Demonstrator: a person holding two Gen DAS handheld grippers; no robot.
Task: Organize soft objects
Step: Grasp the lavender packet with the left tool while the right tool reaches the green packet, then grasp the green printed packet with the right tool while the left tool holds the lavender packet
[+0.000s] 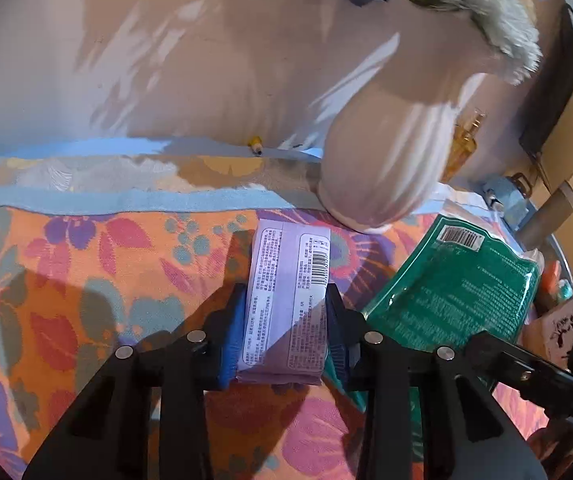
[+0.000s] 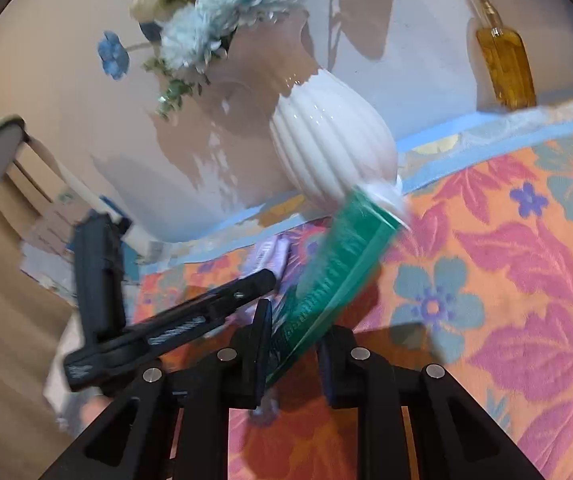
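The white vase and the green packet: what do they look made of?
The white vase looks like glazed ceramic: ribbed, glossy, with bright highlights. The green packet looks like thin plastic film: shiny, wrinkled, printed with a barcode, and it tilts up in the right claw.

Both wrist cams are looking down-forward, close over the floral cloth [image 1: 86,280], facing its far edge and the wall. Both are sharing the white vase [image 2: 326,152], green packet [image 1: 454,288] and amber bottle [image 2: 506,64].
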